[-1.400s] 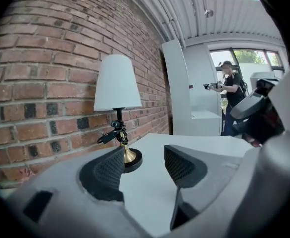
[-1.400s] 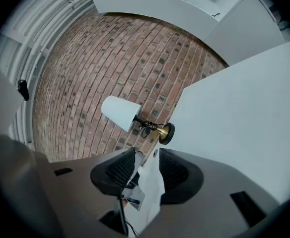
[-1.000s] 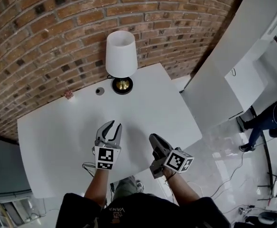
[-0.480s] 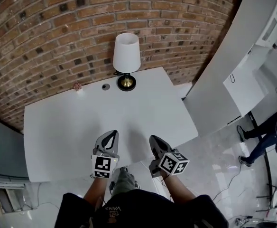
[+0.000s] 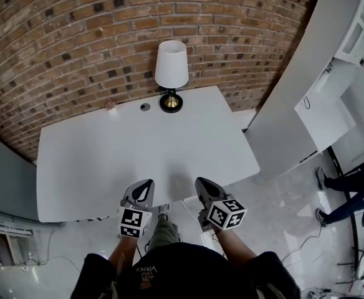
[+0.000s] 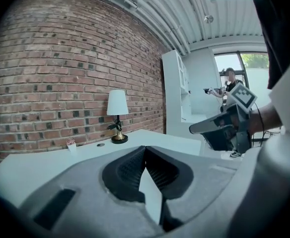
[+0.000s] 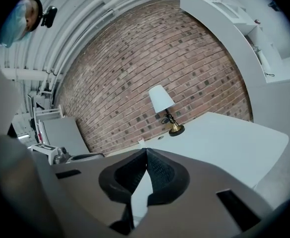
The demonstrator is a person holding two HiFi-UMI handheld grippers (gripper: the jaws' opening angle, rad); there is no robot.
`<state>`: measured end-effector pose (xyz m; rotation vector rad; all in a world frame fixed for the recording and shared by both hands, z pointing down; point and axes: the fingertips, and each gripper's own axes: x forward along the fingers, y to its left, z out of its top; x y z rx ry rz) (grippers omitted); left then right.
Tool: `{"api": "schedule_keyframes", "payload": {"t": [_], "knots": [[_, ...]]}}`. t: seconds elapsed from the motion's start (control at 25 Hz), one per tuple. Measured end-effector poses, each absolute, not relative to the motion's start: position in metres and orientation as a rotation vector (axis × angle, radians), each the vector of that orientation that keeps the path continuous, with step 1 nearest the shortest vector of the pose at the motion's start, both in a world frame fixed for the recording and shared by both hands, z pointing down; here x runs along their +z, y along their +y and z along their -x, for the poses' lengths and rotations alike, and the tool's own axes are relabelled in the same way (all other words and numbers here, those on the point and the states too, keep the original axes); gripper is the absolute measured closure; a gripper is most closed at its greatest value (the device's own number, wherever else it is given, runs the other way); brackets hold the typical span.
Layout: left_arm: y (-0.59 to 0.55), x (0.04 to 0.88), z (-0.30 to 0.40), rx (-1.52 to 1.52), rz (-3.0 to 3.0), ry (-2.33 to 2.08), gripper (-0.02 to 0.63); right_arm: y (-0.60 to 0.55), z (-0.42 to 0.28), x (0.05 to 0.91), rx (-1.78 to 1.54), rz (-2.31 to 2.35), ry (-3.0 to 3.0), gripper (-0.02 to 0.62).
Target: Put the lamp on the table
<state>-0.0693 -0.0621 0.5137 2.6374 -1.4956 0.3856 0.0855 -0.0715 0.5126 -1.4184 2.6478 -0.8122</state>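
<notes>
The brick wall (image 5: 76, 36) is filling the upper frame, with the white bench (image 5: 138, 148) lying across the middle of the head view. The lamp (image 5: 171, 73) is standing upright at upper centre, its base resting near the bench's far edge. The left tool (image 5: 146, 185) and right tool (image 5: 201, 183) are hovering at lower centre, each with its jaws pressed together and gripping nothing. Placement is looking complete, and a good finish is depending on keeping both tools well clear of the lamp and the small dark disc (image 5: 145, 106) beside it.

Brick wall (image 5: 76, 36); floor (image 5: 282, 210) seemingly glossy.
</notes>
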Motion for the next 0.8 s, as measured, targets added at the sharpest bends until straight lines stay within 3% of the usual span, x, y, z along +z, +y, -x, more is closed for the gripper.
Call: {"api": "schedule_keyframes", "payload": {"t": [0.8], "knots": [[-0.015,0.511,0.073,0.431,-2.607,-1.552,0.595,-0.029,-0.107,0.523,-0.793,1.536,2.669,0.598]]}}
